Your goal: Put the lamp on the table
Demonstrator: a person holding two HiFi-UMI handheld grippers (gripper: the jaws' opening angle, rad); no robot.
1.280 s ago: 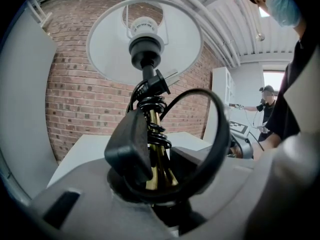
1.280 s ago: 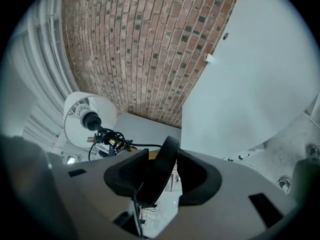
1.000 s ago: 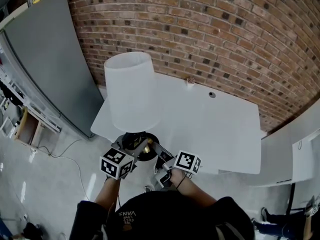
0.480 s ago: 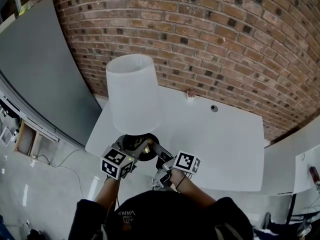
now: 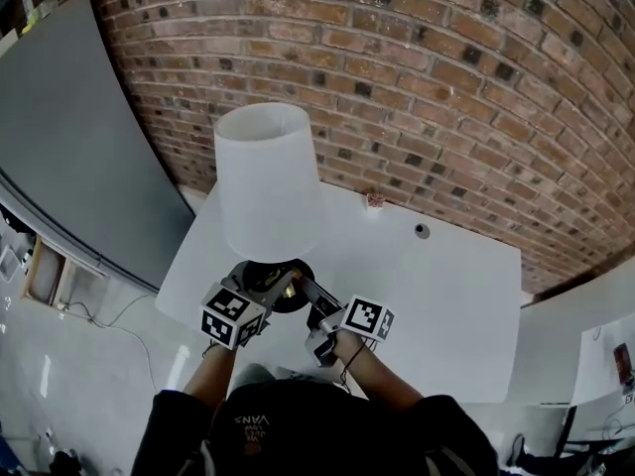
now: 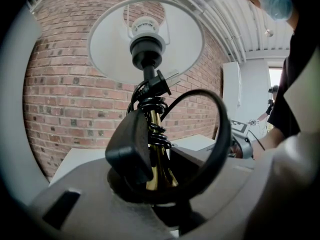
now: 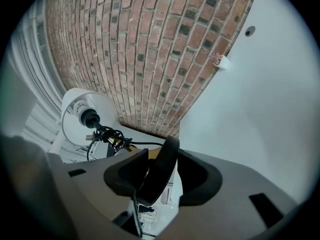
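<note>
right gripper [image 7: 159,180] jaws pinched on the thin black edge of the lamp base [image 7: 167,156], white shade [image 7: 70,116] off left, black cord [image 7: 106,134] coiled round brass stem [image 7: 121,143], brick wall [image 7: 150,49] behind, white table [image 7: 265,114] right, small hole [image 7: 249,31] in it

bright, even indoor light washed the white table [image 5: 446,286], casting only faint shadows; both gripper views curved hard toward dark, vignetted rims, their nearest parts blurred.

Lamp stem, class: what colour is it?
The lamp stem is shiny brass-gold; best seen in the left gripper view.
</note>
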